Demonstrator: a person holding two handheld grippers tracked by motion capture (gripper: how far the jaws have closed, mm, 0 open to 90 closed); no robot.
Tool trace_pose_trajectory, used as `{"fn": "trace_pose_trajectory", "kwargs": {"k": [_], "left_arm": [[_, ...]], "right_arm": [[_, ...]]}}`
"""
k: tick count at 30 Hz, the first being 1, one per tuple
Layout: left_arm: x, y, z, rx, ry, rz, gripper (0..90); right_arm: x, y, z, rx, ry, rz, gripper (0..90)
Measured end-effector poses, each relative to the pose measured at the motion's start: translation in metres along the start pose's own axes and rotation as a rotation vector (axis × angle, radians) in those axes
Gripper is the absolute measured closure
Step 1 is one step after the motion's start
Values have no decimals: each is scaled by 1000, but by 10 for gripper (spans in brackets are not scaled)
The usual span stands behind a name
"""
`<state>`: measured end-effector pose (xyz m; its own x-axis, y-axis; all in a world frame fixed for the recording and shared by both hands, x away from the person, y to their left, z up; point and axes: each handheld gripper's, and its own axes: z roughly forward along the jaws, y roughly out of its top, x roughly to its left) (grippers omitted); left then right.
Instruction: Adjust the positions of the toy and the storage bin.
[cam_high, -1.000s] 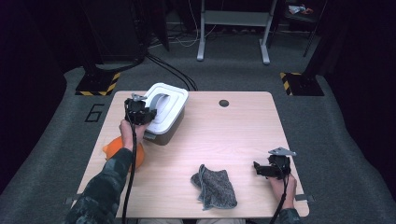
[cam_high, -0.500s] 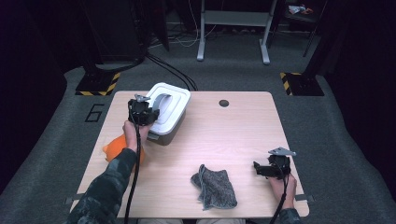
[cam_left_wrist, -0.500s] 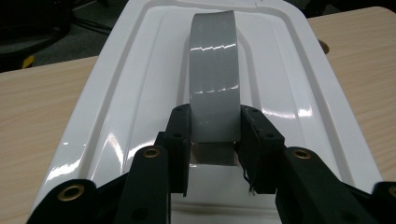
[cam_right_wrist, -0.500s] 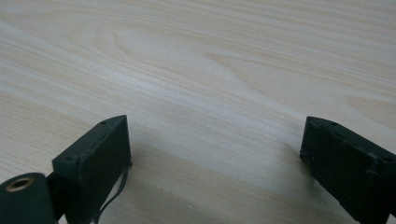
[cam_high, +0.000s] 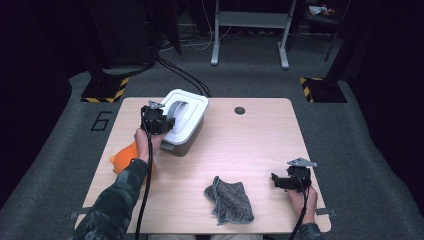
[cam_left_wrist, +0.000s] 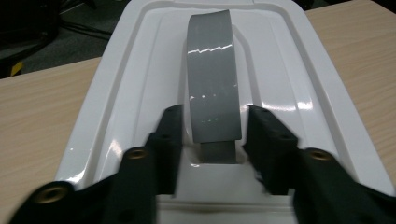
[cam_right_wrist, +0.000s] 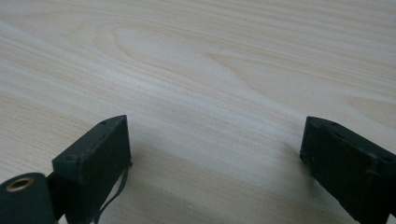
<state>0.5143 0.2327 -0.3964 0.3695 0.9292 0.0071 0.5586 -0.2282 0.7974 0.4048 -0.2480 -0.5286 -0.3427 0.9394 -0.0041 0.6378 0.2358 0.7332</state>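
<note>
The table (cam_high: 260, 145) is pale wood, and the box (cam_high: 187, 125) is the biggest thing on it, a dark tub under a white lid (cam_left_wrist: 140, 93), standing right under and just ahead of the left gripper (cam_high: 161, 121). A grey handle (cam_left_wrist: 212, 74) runs along the middle of the lid, away from that gripper. In the left gripper view its near end sits between the two black jaws, with a sliver of white lid showing on either side, so the pads are not pressing on it. The jaws have just been opening and now stand partly apart around the handle, gripping nothing.

The left hand (cam_high: 146, 142) reaches forward from a camouflage sleeve (cam_high: 117, 200), the forearm stretched across the near left part of the table, and the gripper points forward and down onto the lid's near edge. An orange thing (cam_high: 122, 159) lies just behind that hand, half under the forearm.

A grey cloth (cam_high: 231, 199) lies crumpled well to the left of the right gripper (cam_high: 277, 181). The right hand (cam_high: 300, 197) rests low at the near edge of the table, gripper level and pointing towards the cloth. Its jaws stand wide apart over bare wood, empty.
</note>
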Motion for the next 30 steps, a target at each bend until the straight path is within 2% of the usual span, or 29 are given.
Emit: {"fn": "trace_pose_trajectory", "kwargs": {"k": [1, 2, 3, 4, 6, 7, 8, 9, 10, 12, 13, 14, 15, 17, 22, 23, 24, 26, 29, 30], "left_arm": [[1, 0, -1, 3, 2, 15, 450], [4, 1, -4, -3, -19, 14, 405], [6, 1, -7, -12, -7, 14, 382], [10, 1, -11, -33, -11, 14, 352], [13, 1, -13, -41, -22, 16, 310], [20, 1, -20, -47, -3, 31, 288], [20, 1, -20, -47, -3, 31, 281], [30, -1, -26, -57, 15, 27, 275], [30, -1, -26, -57, 15, 27, 275], [44, -4, -30, -55, 26, 19, 277], [44, -4, -30, -55, 26, 19, 295], [52, -7, -31, -47, 12, 8, 313], [54, -9, -31, -38, 21, 9, 314], [58, -12, -29, -24, 7, 11, 343], [62, -20, -23, 9, -7, 27, 371], [63, -24, -20, 14, -36, 12, 369], [63, -24, -19, 9, -32, 0, 372], [62, -24, -20, 16, -49, 7, 400], [58, -23, -19, 16, -40, 5, 407], [56, -24, -20, 17, -40, -9, 407]], "right_arm": [[0, 0, 0, 0, 0, 0, 77], [0, 0, 0, 1, 0, 3, 77], [0, 0, 0, -1, 0, 1, 77], [0, 0, 0, 0, 0, 1, 77], [0, 0, 0, -1, 0, 1, 77], [0, 0, 0, 0, 0, 1, 77], [0, 0, 0, -1, 0, 0, 77], [0, 0, 0, 0, 0, 1, 78], [0, 0, 0, 0, 0, 1, 77], [0, 0, 0, 0, 0, 1, 77], [0, 0, 0, 0, 0, 1, 77], [0, 0, 0, 0, 0, 1, 77], [0, 0, 0, 0, 0, 1, 77], [0, 0, 0, 1, 0, 3, 77], [0, 0, 0, -1, -1, 0, 80], [0, 0, 0, -1, 0, 0, 80], [0, 0, 0, -1, 0, 1, 80], [0, 0, 0, -1, 1, 0, 80], [0, 0, 0, -1, 0, 1, 80], [0, 0, 0, 0, 0, 1, 80]]}}
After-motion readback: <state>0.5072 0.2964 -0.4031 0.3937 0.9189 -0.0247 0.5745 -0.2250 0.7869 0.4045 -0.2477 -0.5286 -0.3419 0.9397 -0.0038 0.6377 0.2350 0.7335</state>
